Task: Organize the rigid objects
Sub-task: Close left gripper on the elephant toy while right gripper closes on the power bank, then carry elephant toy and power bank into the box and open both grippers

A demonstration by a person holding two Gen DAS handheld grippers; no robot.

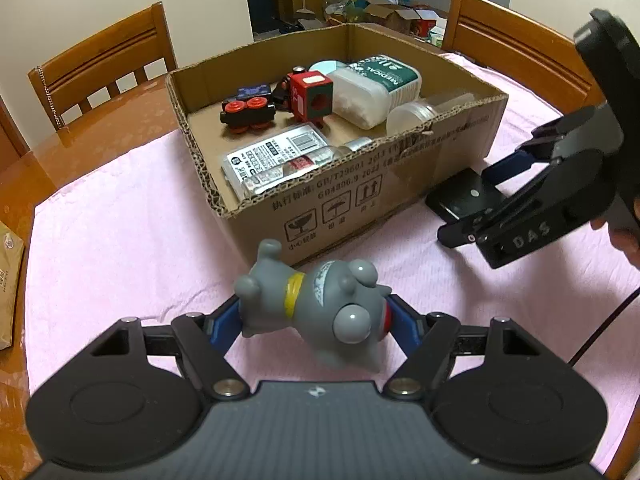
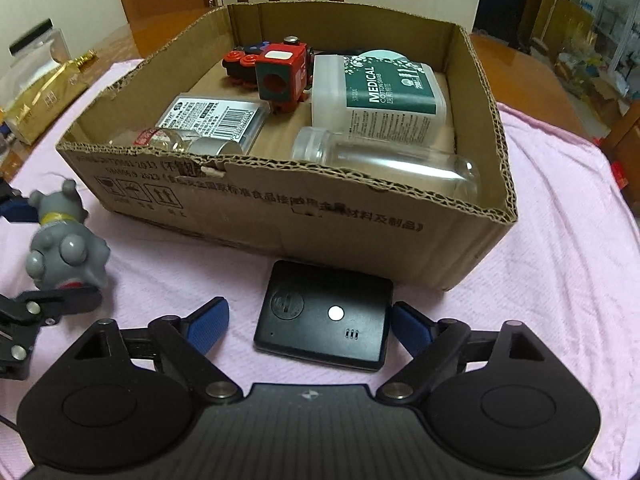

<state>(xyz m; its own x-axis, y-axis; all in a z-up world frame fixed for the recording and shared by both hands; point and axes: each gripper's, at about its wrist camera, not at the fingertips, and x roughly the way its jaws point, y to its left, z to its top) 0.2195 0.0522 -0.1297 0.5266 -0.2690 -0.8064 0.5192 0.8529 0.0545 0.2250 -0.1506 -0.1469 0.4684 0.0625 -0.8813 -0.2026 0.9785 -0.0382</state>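
Gripping a smooth grey rubbery dog toy [image 1: 316, 308], blue ribbed pads [image 1: 226, 322].

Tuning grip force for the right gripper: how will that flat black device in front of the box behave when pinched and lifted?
The black device looks like a hard plastic shell, so probably stiff under the pads. It lies flat on the pink cloth, with no sign it would roll. Its smooth rounded edges might slip, and the right gripper straddles its full width, leaving little margin.
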